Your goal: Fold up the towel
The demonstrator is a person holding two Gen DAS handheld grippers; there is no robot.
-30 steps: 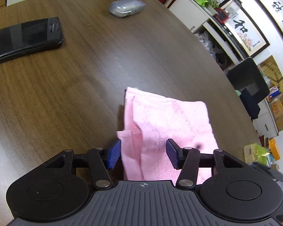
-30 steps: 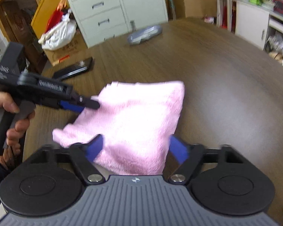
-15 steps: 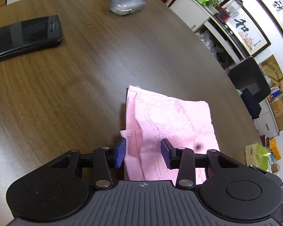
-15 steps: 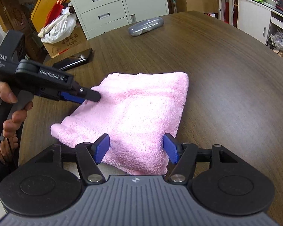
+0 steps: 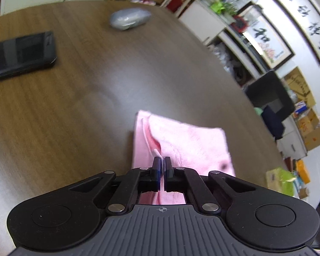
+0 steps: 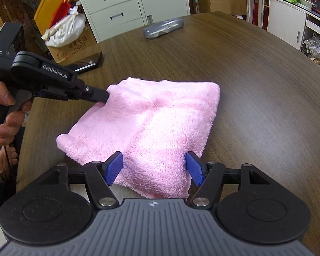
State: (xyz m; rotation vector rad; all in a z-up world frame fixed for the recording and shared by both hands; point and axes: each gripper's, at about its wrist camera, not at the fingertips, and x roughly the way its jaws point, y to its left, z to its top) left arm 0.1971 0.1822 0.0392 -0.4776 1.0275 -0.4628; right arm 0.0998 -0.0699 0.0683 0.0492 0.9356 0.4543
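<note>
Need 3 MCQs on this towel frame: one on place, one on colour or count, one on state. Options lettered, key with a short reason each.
1. Where does the grey case lie?
A. on the towel
B. on the table, beyond the towel
C. in the right gripper

2. What colour is the towel?
A. pink
B. white
C. green

3. How do the two grippers stand?
A. both open
B. left open, right shut
C. left shut on the towel, right open

Key:
1 B: the case rests on the bare wood of the table, apart from the cloth's far edge.
2 A: the cloth is pink in both views.
3 C: the left gripper has its pads pressed together on a pinch of cloth, while the right gripper has its blue pads spread to either side of the towel's near corner.
</note>
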